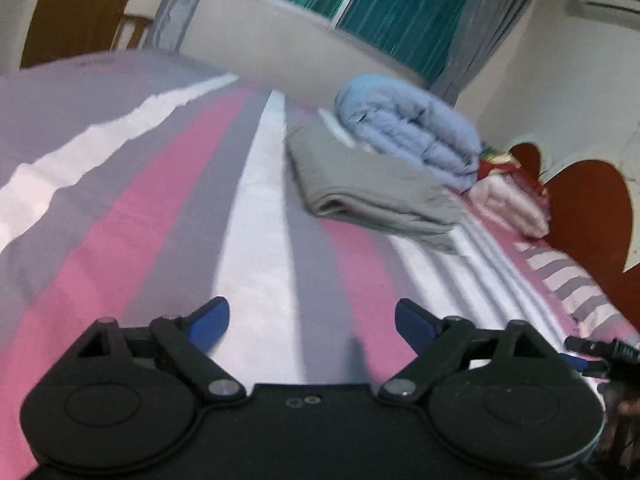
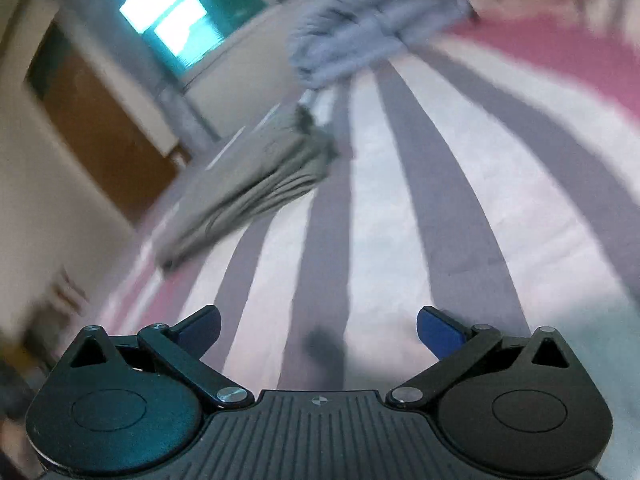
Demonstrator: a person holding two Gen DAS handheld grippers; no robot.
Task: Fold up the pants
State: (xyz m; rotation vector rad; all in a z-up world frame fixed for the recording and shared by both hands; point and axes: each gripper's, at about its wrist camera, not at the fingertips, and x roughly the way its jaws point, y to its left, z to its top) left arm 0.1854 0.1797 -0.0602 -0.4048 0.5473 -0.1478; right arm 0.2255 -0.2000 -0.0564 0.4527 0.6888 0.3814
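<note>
Grey pants (image 1: 368, 184) lie folded in a flat stack on the striped bedsheet (image 1: 256, 248), well ahead of my left gripper (image 1: 312, 328). Its blue-padded jaws stand wide apart over bare sheet with nothing between them. In the blurred right wrist view the same grey pants (image 2: 248, 184) lie ahead to the left. My right gripper (image 2: 318, 330) is open too, with only the sheet (image 2: 400, 220) under it. Neither gripper touches the pants.
A folded light-blue quilt (image 1: 416, 136) sits just behind the pants, with pink folded cloth (image 1: 508, 204) and a striped pillow (image 1: 572, 288) beside a red-brown headboard (image 1: 588, 216). A window with teal curtains (image 1: 400, 12) and a brown door (image 2: 108, 128) stand beyond the bed.
</note>
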